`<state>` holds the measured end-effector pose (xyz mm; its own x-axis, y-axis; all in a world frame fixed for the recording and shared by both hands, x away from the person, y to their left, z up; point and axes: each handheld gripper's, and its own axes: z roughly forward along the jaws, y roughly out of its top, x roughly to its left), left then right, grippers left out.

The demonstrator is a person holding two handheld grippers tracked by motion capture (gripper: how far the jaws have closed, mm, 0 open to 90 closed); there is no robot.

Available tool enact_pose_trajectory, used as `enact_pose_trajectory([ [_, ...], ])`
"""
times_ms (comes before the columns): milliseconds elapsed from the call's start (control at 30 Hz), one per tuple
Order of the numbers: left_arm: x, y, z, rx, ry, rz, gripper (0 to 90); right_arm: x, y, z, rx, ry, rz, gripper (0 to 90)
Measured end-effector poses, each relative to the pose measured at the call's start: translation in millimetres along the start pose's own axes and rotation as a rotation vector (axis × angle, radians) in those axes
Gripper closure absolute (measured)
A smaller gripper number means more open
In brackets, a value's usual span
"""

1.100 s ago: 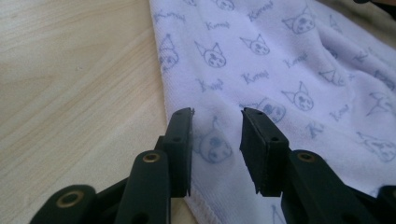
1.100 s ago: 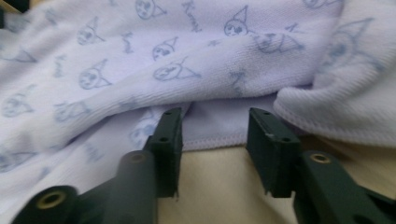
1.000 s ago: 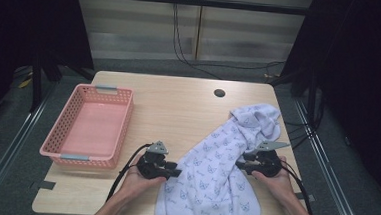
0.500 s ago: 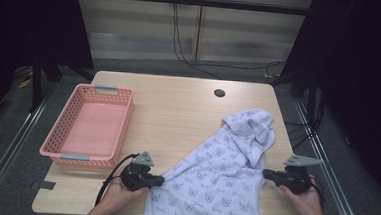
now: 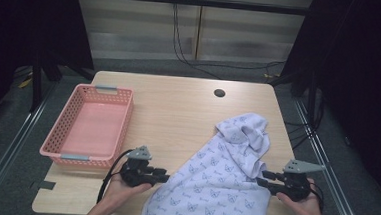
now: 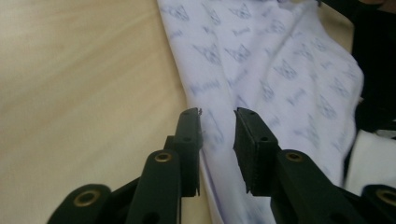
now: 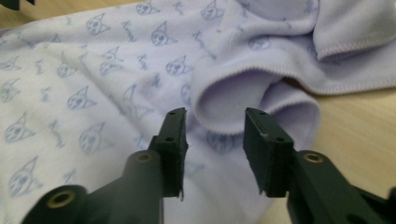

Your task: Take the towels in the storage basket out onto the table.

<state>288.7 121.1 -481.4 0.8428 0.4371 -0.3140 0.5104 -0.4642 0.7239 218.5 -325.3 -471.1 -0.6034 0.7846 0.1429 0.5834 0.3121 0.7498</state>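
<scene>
Now both grippers sit at the near edge of the worktop (image 5: 178, 107), one at each side of a pale lilac cloth (image 5: 218, 189) printed with small cat faces. The cloth lies spread over the right near part of the worktop, flat toward the person and bunched into folds at its far end, with its near edge reaching the worktop's front edge.

In the high view the left gripper (image 5: 163, 175) is held in the person's left hand (image 5: 123, 186) and points toward the cloth's left edge. In the left gripper view its jaws have just been opening — they stand apart, with the cloth's edge lying under and between them, and the pads do not press on it. Bare wood shows to the left of that edge.

The right gripper (image 5: 263, 178), held in the right hand (image 5: 305, 207), points at the cloth's right side. Its jaws have also just been opening; in the right gripper view they stand apart with a rolled, hemmed fold of the cloth between them and just beyond the tips — not pinched.

A pink plastic basket (image 5: 62, 129) with grey handle clips stands on the left part of the worktop, well apart from the cloth. A small dark round hole (image 5: 219, 93) sits in the worktop near its far edge.
</scene>
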Motion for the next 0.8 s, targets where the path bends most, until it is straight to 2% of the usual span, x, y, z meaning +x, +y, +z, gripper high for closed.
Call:
enact_pose_trajectory([
  [67,3.8,10.7,15.7,0.008,-0.004,0.001,62.3,-1.7,6.6,6.6,-0.003,-0.009,-0.005,52.0],
  [100,5.1,17.3,25.9,0.042,0.01,0.029,59.3,-3.0,9.9,9.6,-0.007,-0.013,-0.008,49.4],
  [133,4.6,21.1,31.9,0.067,0.043,0.061,54.7,-4.3,14.1,13.0,-0.01,-0.017,-0.006,47.3],
  [167,4.4,24.4,39.7,0.065,0.065,0.079,50.7,-5.3,16.5,14.7,-0.014,-0.019,-0.004,46.1],
  [200,6.2,27.9,46.7,0.065,0.038,0.06,48.8,-6.7,19.7,17.2,-0.016,-0.025,-0.006,44.5],
  [233,6.8,31.3,53.6,0.073,0.03,0.058,48.3,-7.9,22.8,18.9,-0.014,-0.026,-0.012,44.0],
  [267,4.8,34.3,59.6,0.072,0.072,0.073,48.0,-9.4,25.5,20.7,-0.015,-0.019,-0.01,43.0],
  [300,4.8,36.2,65.0,0.062,0.076,0.082,50.2,-11.0,27.6,22.8,-0.018,-0.018,-0.001,42.9],
  [367,4.7,38.8,70.7,0.077,0.082,0.101,68.5,-13.9,29.3,29.0,-0.002,-0.003,-0.006,42.8],
  [400,4.9,38.4,72.6,0.068,0.064,0.099,75.3,-13.9,30.0,32.7,0.011,-0.011,-0.01,42.3],
  [500,5.0,37.4,65.8,0.06,0.076,0.11,86.4,-14.4,31.5,44.2,0.043,0.013,-0.032,42.8],
  [533,5.9,36.5,62.3,0.041,0.093,0.097,87.2,-14.2,31.9,47.7,0.05,0.018,-0.033,43.3],
  [567,7.9,35.4,57.6,0.028,0.084,0.081,87.5,-14.0,32.3,51.2,0.061,0.026,-0.037,45.1],
  [600,10.2,34.7,52.9,0.024,0.066,0.066,87.5,-13.4,32.7,54.0,0.068,0.029,-0.036,49.0],
  [633,11.1,33.1,48.4,0.015,0.066,0.054,87.7,-13.1,33.0,56.8,0.069,0.038,-0.045,53.2],
  [667,11.8,31.4,43.7,0.013,0.07,0.053,87.7,-11.8,33.5,58.6,0.079,0.037,-0.054,61.8],
  [700,12.1,29.3,39.1,0.01,0.061,0.044,87.7,-10.1,34.1,59.9,0.082,0.03,-0.063,74.2],
  [767,10.5,23.9,29.6,0.004,0.067,0.034,87.7,-8.4,35.1,60.2,0.08,0.04,-0.059,83.4],
  [800,9.4,21.1,23.8,0.003,0.062,0.036,87.7,-8.1,35.6,58.8,0.075,0.043,-0.054,85.1],
])
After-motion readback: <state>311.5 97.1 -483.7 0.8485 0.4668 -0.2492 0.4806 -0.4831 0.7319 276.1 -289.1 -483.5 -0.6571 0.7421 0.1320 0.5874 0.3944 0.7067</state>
